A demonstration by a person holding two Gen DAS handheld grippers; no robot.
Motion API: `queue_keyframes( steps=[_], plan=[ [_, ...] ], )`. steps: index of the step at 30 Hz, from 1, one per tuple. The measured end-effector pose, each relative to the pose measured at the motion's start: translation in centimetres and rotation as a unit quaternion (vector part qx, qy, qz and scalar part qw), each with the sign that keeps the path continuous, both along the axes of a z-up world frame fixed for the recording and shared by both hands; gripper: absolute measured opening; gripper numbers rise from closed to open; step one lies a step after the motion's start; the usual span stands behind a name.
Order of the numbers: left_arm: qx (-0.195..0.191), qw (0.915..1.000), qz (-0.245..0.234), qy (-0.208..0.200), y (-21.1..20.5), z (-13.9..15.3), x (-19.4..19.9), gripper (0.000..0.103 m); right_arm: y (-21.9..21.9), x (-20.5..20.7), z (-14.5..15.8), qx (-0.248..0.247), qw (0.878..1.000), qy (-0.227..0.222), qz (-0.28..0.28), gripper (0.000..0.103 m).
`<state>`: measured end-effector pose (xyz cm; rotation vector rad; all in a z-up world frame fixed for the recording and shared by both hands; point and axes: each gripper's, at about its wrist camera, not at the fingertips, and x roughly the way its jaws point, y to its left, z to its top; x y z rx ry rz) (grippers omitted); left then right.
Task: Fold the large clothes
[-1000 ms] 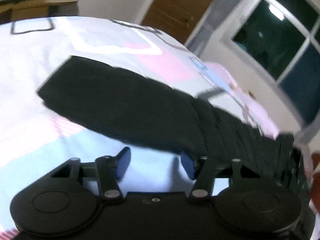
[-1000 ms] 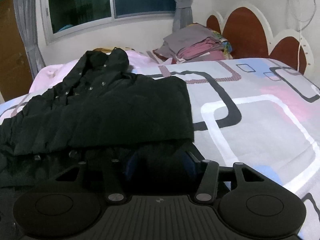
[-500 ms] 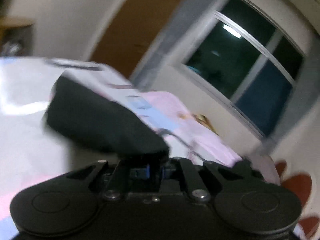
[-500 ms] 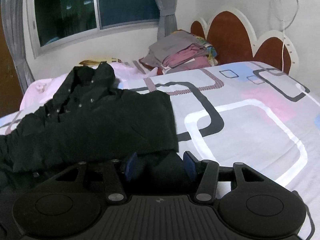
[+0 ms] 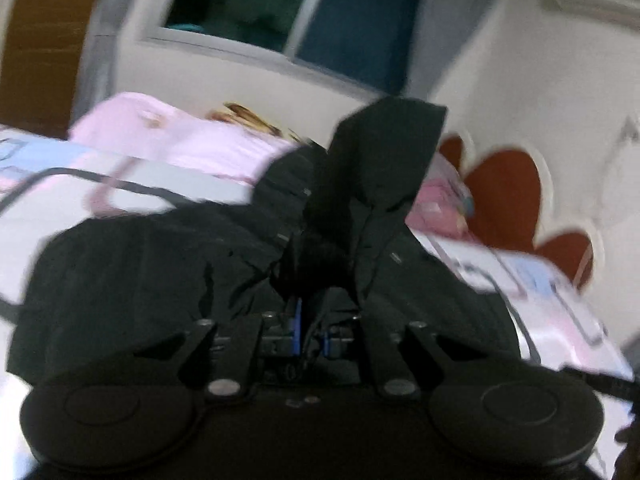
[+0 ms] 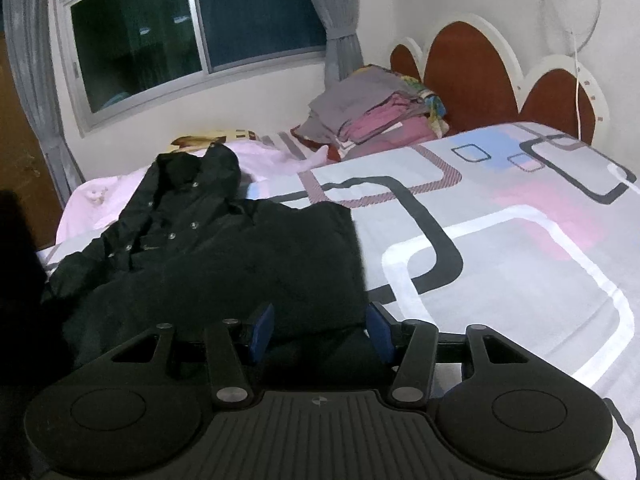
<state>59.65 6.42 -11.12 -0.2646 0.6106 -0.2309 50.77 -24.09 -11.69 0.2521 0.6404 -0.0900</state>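
A large black button-up jacket [image 6: 208, 248] lies on the bed, one sleeve folded across its front. In the left wrist view my left gripper [image 5: 310, 330] is shut on the other sleeve [image 5: 380, 160], which stands up above the jacket body [image 5: 140, 272]. In the right wrist view my right gripper [image 6: 320, 330] is open, its blue pads [image 6: 262, 328] on either side of the jacket's near edge, holding nothing.
The bed has a patterned sheet [image 6: 500, 240] with grey, pink and blue rectangles. A stack of folded clothes [image 6: 376, 112] sits by the red scalloped headboard [image 6: 472, 76]. A pink blanket [image 6: 264, 156] lies under the window [image 6: 192, 28] behind the jacket.
My left gripper closed on the sleeve that lay flat on the bed, lifted it and swung it over the jacket body. The right gripper stayed open and drew back slightly.
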Motion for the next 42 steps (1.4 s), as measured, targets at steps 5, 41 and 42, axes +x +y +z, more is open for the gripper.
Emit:
queue_keyframes(
  steps=[5, 41, 42],
  plan=[
    [0.022, 0.9982, -0.040, 0.039, -4.6, -2.2, 0.1, 0.010, -2.4, 0.5, -0.7, 0.017, 1.000, 0.009, -0.010, 0.052],
    [0.071, 0.9866, 0.122, 0.083, 9.9, -3.8, -4.5, 0.046, 2.7, 5.1, -0.5, 0.061, 0.996, -0.045, 0.044, 0.006],
    [0.068, 0.9869, 0.119, 0.085, 10.0, -4.1, -4.2, 0.043, 1.7, 5.1, -0.7, 0.049, 0.998, -0.033, 0.034, 0.006]
  ],
)
